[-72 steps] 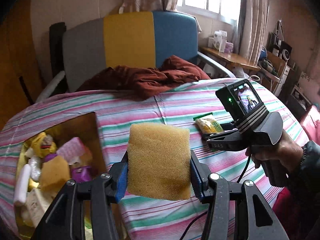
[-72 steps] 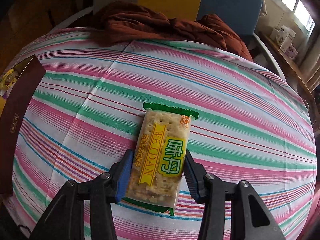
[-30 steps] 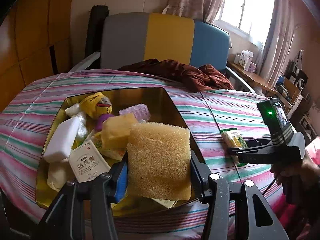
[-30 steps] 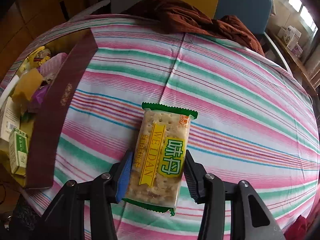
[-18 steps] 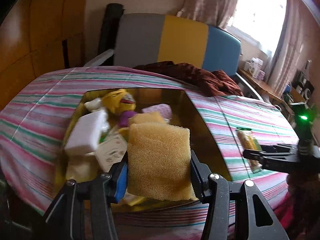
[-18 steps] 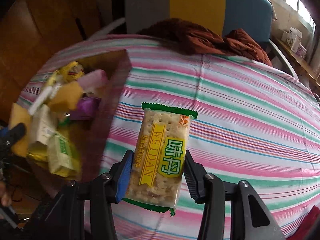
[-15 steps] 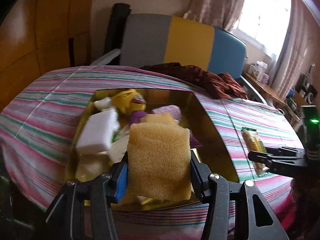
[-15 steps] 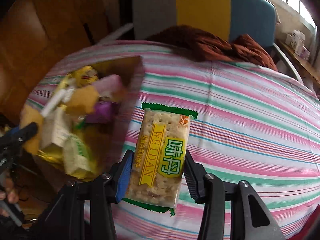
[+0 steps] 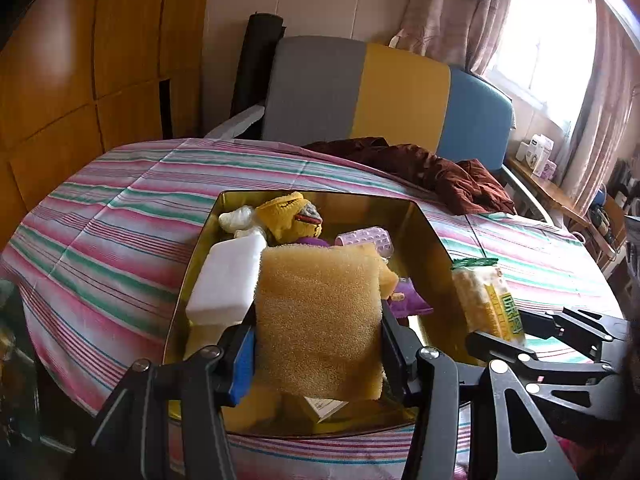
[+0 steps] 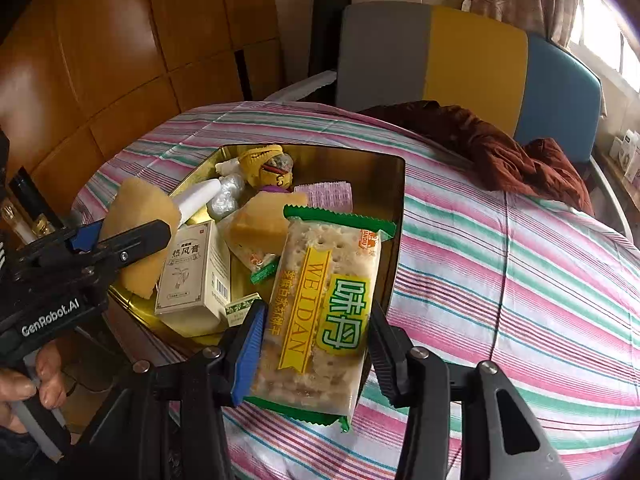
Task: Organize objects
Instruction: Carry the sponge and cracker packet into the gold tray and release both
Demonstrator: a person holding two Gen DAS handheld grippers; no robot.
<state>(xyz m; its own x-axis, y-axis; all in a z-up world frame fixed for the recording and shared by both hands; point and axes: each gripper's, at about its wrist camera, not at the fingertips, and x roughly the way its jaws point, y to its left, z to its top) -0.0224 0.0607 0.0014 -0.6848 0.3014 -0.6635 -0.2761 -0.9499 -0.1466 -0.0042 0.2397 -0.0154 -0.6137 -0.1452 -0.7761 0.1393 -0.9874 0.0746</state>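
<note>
My left gripper (image 9: 318, 344) is shut on a yellow sponge (image 9: 318, 316), held above the near end of a gold tin box (image 9: 430, 232) full of small items. From the right wrist view the same sponge (image 10: 140, 216) hangs over the box's left rim (image 10: 394, 184). My right gripper (image 10: 316, 340) is shut on a green-edged cracker packet (image 10: 320, 312), held over the box's right wall. In the left wrist view that packet (image 9: 486, 300) and the right gripper (image 9: 516, 334) sit at the box's right side.
The box holds a white block (image 9: 226, 280), a yellow plush toy (image 9: 288, 216), a pink roller (image 9: 364, 238) and a white carton (image 10: 192, 268). A striped cloth (image 10: 500, 280) covers the round table. Brown clothing (image 10: 500, 148) lies at the far edge by a chair (image 9: 360, 92).
Both grippers have moved left over the table to the gold box. The sponge now hangs over the box's contents, and the cracker packet has come from the bare cloth to the box's right wall.
</note>
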